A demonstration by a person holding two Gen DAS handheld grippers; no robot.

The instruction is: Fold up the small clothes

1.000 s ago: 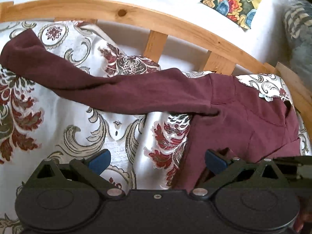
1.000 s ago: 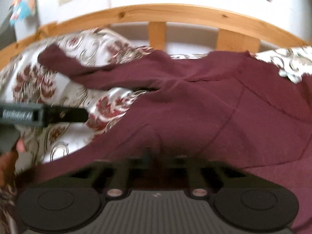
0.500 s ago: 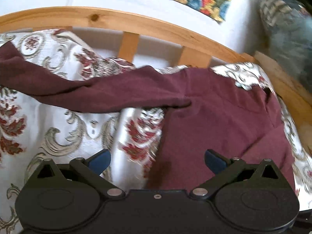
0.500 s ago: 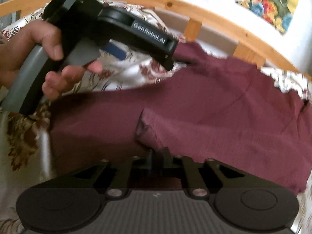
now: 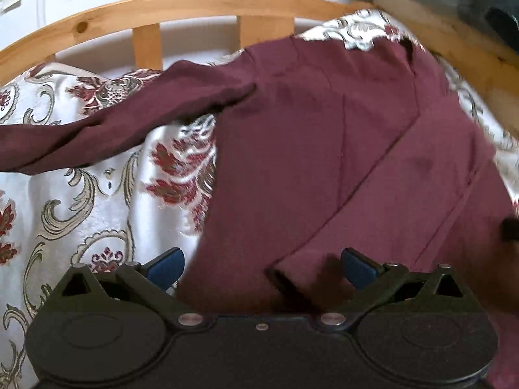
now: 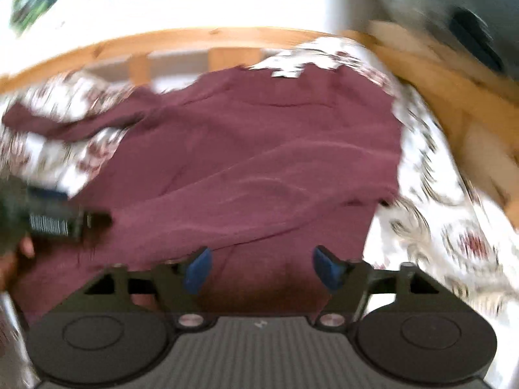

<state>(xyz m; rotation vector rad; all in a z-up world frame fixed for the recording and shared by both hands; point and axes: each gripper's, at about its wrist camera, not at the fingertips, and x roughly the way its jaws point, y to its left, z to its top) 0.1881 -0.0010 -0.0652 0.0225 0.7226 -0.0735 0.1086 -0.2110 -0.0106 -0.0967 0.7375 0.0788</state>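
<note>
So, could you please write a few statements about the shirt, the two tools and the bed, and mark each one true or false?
1. The maroon shirt lies on a floral bedspread. True.
2. The right tool is clamped on the shirt. False: its jaws stand open.
3. One sleeve stretches out to the left over the bedspread. True.
4. The left tool is shut. False: it is open above the shirt's lower part.
5. A wooden slatted headboard stands behind the bed. True.

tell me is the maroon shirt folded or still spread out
Partly folded: the maroon shirt has its right side and sleeve laid across the body, while the other sleeve lies stretched out on the bedspread.
</note>
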